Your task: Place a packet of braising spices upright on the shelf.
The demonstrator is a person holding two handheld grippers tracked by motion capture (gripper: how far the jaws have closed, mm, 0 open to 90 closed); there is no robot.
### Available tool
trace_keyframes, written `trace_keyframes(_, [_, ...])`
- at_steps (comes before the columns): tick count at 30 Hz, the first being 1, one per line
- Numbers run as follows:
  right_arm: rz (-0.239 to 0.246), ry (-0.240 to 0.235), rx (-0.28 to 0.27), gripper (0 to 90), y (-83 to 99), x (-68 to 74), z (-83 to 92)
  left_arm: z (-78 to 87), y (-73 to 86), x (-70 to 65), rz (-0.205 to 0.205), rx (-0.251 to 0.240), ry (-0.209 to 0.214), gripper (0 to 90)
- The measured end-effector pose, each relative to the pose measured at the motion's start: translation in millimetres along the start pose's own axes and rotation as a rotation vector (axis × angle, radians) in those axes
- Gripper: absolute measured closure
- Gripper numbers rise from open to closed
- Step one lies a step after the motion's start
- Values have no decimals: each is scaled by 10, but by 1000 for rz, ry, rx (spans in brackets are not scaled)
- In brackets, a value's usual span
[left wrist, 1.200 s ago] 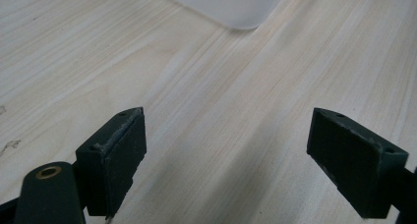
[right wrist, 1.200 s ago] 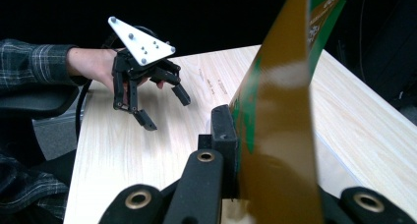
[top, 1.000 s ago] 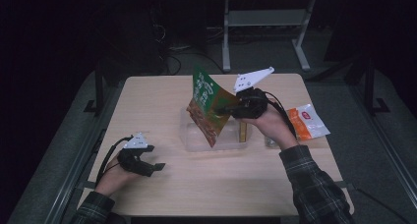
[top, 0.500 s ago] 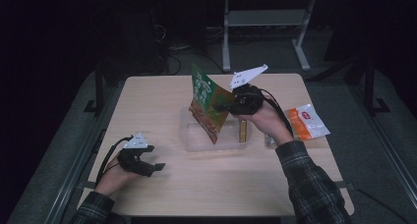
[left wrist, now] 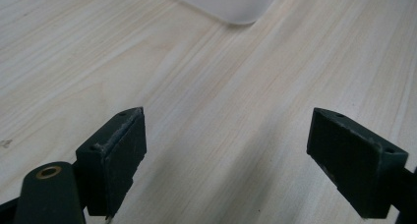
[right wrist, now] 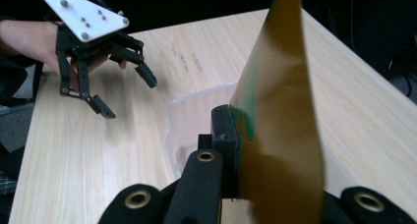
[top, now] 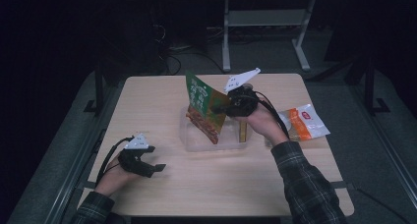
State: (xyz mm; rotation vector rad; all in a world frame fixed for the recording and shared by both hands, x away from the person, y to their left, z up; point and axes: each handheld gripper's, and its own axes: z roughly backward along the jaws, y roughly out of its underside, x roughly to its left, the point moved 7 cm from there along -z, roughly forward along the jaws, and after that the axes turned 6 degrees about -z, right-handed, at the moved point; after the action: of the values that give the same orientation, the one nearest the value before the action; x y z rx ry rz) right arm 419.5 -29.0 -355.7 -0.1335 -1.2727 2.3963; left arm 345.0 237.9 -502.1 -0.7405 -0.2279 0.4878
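My right gripper [top: 219, 109] is shut on a green and orange snack bag [top: 205, 107], holding it upright and tilted above a clear plastic tray [top: 192, 141] at the table's middle. In the right gripper view the bag [right wrist: 275, 111] stands edge-on, pinched by the jaws over the tray [right wrist: 187, 121]. My left gripper [top: 156, 169] rests open on the table near the front left, nothing between its fingers. The left gripper view has its fingers [left wrist: 118, 150] spread wide over bare wood, with the tray's corner [left wrist: 231, 5] ahead. That same left gripper [right wrist: 128, 94] appears far off in the right gripper view.
An orange and white snack packet [top: 302, 122] lies on the table right of my right hand. A small yellowish upright object [top: 242, 130] stands at the tray's right end. The wooden table [top: 221, 184] has open surface in front of the tray.
My right gripper has lifted the snack bag slightly and shifted it a little left over the tray. The left gripper has stayed put.
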Motion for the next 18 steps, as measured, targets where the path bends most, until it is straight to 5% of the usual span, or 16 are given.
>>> trace_keyframes(18, [-47, -14, 14, 895, 144, -42, -170, -2, -18, -9, 11, -12, 17, 145])
